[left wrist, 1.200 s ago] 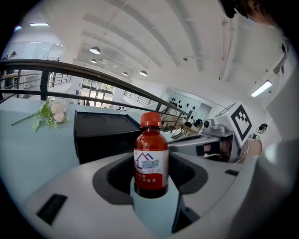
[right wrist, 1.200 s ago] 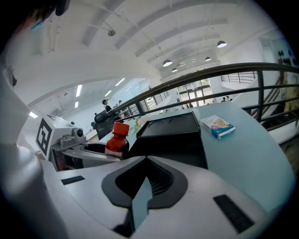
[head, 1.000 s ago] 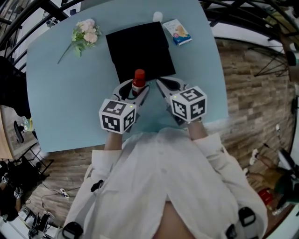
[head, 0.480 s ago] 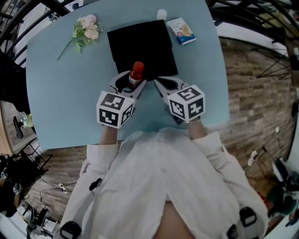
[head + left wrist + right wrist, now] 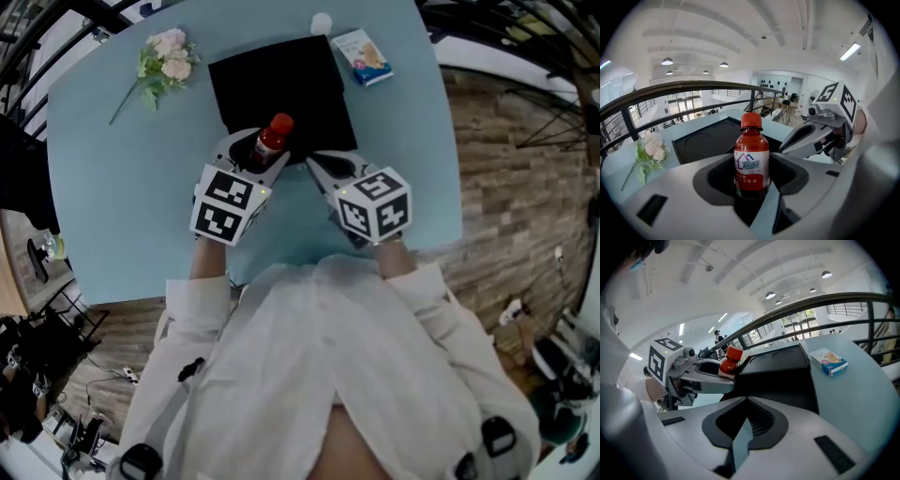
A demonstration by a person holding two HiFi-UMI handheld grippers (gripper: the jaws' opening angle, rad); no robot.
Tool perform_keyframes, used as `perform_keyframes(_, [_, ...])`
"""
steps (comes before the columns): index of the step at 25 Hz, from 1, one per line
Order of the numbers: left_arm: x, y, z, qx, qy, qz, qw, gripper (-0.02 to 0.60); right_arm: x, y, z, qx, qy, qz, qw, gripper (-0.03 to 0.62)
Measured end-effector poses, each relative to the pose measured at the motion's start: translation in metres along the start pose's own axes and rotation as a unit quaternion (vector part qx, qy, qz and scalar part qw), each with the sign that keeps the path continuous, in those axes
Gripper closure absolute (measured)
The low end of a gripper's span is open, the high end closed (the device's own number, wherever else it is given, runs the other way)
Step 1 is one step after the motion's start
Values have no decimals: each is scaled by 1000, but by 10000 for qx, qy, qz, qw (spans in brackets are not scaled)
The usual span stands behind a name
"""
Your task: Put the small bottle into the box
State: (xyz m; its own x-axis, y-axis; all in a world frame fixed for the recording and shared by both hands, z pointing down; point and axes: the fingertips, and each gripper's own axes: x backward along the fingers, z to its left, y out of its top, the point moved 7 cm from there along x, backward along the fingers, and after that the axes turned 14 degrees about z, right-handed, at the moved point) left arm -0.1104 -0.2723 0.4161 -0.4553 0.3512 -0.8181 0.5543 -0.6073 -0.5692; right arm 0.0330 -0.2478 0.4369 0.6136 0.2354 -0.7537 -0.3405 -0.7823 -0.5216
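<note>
Head view: left gripper [image 5: 261, 155] holds bottle [image 5: 272, 139] upright at near edge of box [image 5: 281, 84]; not yet inside.
Left gripper view: jaws clamped on bottle's lower body.
Right gripper view: right gripper [image 5: 739, 437] closed, empty.
Remaining, likely: lower into box, release.

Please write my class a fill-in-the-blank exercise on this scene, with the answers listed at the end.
The left gripper is shut on a small ___.
Its cap is coloured ___.
The right gripper is shut and holds ___.
The box on the table is coloured ___.
Answers: bottle, red, nothing, black.
</note>
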Motion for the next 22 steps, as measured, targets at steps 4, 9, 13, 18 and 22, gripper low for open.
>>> perform_keyframes(4, [-8,8,6,-345,74,179,9992,360,-3,-2,-4,-77,27,43,10000,592])
perform_keyframes(9, [-19,11,9,-637,136,425,9970,360,-6,-2,-9,-143,17,71,9999,592])
perform_keyframes(13, [-28,10,10,-748,194,601,9952,360,-7,-2,-12,-178,31,84,9998,592])
perform_keyframes(18, [-39,9,11,-990,271,879,9908,360,-10,-3,-16,-187,46,141,9997,592])
perform_keyframes(22, [-48,8,16,-1138,332,1089,9870,360,-13,-5,-19,-220,55,172,9996,592])
